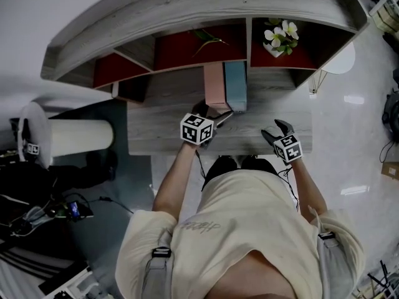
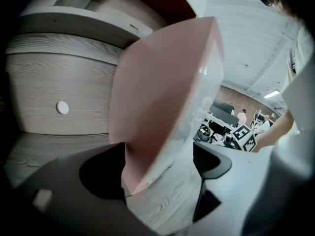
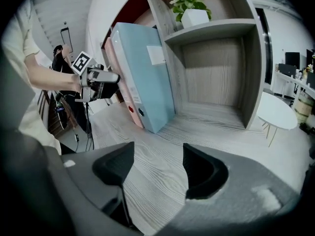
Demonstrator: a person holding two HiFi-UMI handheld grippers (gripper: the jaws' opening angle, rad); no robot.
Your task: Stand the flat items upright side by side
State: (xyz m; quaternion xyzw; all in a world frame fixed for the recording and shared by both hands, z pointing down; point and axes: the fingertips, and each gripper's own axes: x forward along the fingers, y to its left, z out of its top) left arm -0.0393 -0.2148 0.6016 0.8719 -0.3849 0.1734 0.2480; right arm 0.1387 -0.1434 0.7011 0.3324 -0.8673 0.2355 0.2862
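Standing blue binder (image 3: 142,77), white label (image 3: 156,54) illegible

The left tongs (image 2: 157,154) stand wide apart over a pale wood-grain surface (image 2: 170,200). Between them rises a pink binder (image 2: 162,87), upright with its lower corner on the surface; it sits close against the left jaw, while the right jaw is clear of it. Behind the binder on the left is a wood panel (image 2: 59,77) with a small white round dot (image 2: 62,107). Far off at the right a black-and-white marker cube (image 2: 244,135) shows.
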